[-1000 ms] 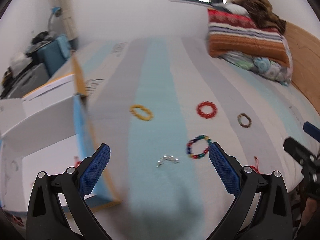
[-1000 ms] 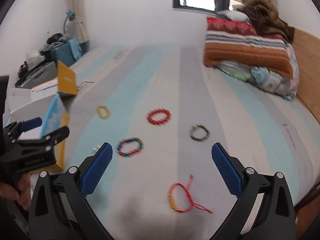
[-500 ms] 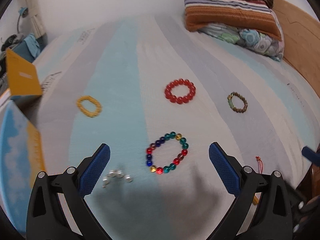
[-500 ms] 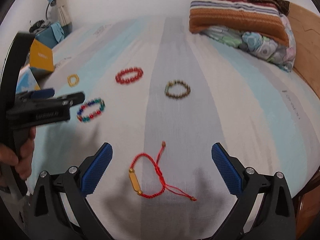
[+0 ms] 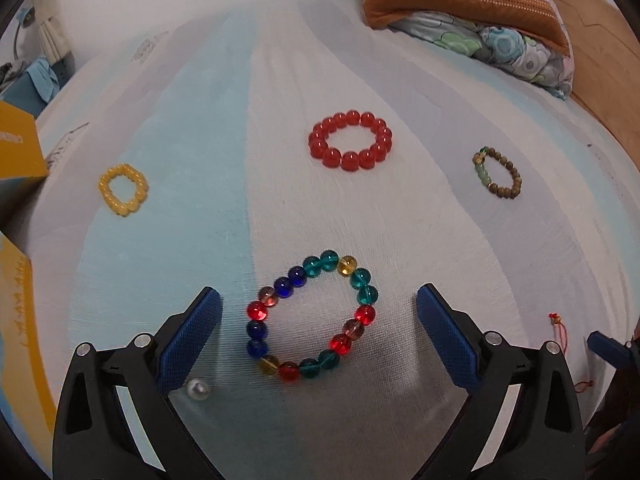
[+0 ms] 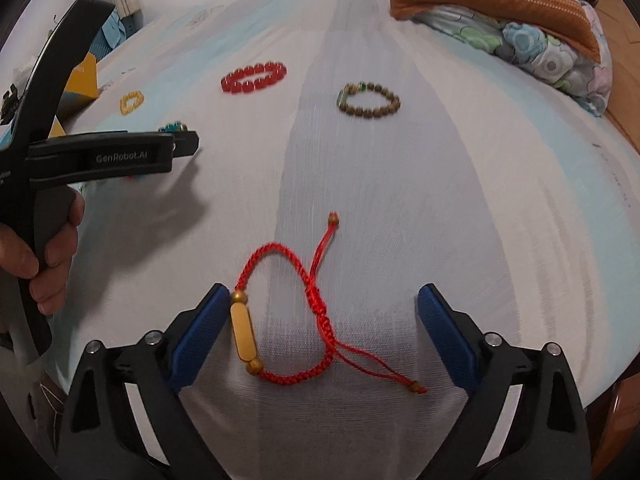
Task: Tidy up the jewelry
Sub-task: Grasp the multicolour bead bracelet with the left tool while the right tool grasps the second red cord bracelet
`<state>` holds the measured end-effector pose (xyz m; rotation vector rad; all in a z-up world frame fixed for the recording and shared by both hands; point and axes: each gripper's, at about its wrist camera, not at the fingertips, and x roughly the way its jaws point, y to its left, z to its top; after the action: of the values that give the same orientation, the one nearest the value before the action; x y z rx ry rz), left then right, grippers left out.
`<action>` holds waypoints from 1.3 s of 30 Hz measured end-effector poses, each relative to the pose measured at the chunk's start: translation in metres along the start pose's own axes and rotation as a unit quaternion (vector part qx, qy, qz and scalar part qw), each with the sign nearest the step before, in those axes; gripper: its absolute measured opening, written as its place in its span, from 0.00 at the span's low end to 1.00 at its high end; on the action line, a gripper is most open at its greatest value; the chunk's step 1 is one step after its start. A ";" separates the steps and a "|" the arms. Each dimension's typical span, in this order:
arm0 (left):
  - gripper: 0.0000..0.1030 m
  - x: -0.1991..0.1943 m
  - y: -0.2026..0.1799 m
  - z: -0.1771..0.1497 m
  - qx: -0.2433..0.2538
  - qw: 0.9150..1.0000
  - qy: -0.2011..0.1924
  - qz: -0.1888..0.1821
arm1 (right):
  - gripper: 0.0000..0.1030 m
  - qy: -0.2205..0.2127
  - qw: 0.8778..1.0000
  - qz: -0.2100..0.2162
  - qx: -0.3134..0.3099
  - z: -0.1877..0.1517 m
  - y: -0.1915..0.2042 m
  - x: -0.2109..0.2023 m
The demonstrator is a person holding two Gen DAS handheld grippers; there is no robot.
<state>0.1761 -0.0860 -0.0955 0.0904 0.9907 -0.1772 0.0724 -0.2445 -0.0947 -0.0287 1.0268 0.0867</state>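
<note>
My left gripper [image 5: 318, 308] is open, low over the bed, with a multicoloured glass-bead bracelet [image 5: 312, 318] lying between its blue pads. A pearl bead [image 5: 198, 390] lies by the left pad. My right gripper [image 6: 324, 306] is open around a red cord bracelet with a gold bar [image 6: 288, 312]; the left pad is next to the bar. Farther off lie a red bead bracelet [image 5: 351, 140] [image 6: 254, 77], a yellow bead bracelet [image 5: 123, 189] [image 6: 132, 101] and a brown wooden-bead bracelet [image 5: 498, 174] [image 6: 369, 101]. The left gripper shows in the right wrist view [image 6: 176, 145].
The striped bedsheet [image 5: 400, 220] carries everything. A yellow and blue open box [image 5: 18, 288] stands at the left edge. Folded blankets and a pillow [image 5: 472, 12] lie at the far right by a wooden bed frame [image 5: 600, 64]. Clutter sits beyond the bed's far left.
Both grippers have moved forward and down toward the bed. The left one now frames the multicoloured bracelet, the right one the red cord bracelet. Both stayed open.
</note>
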 end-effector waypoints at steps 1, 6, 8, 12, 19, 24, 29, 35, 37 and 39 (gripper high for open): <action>0.86 0.002 0.000 0.000 -0.001 1.000 0.002 0.000 | 0.84 0.003 1.000 0.001 -0.002 -0.001 0.000 0.003; 0.66 0.001 0.002 -0.001 -0.010 1.000 0.004 -0.003 | 0.74 0.002 1.000 0.003 -0.006 -0.003 0.001 0.003; 0.58 0.000 0.002 -0.001 -0.010 1.000 0.006 -0.001 | 0.66 0.001 1.000 0.005 -0.008 -0.004 0.001 0.002; 0.39 -0.001 0.004 0.000 -0.011 1.000 0.015 -0.001 | 0.52 0.000 1.000 0.011 -0.006 -0.004 -0.001 0.001; 0.18 -0.004 0.006 0.001 -0.017 0.999 0.027 -0.010 | 0.17 0.001 1.000 0.011 0.009 -0.003 -0.009 -0.001; 0.18 -0.011 0.007 0.001 -0.024 0.999 0.026 -0.022 | 0.10 -0.002 1.000 0.017 0.020 -0.001 -0.016 -0.006; 0.18 -0.023 0.004 0.001 -0.019 0.999 0.017 -0.022 | 0.08 -0.011 1.000 0.019 0.022 0.000 -0.016 -0.013; 0.18 -0.034 0.004 0.002 -0.017 1.000 0.010 -0.021 | 0.08 -0.022 0.999 0.019 0.024 0.001 -0.015 -0.023; 0.08 -0.037 0.003 0.003 -0.017 1.000 0.009 -0.021 | 0.08 -0.025 0.999 0.020 0.024 0.002 -0.015 -0.026; 0.08 -0.042 0.003 0.003 -0.015 1.000 0.005 -0.019 | 0.08 -0.028 0.999 0.020 0.024 0.002 -0.015 -0.029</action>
<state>0.1566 -0.0788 -0.0586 0.0449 1.0053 -0.1961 0.0605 -0.2606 -0.0686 0.0380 0.9730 0.0975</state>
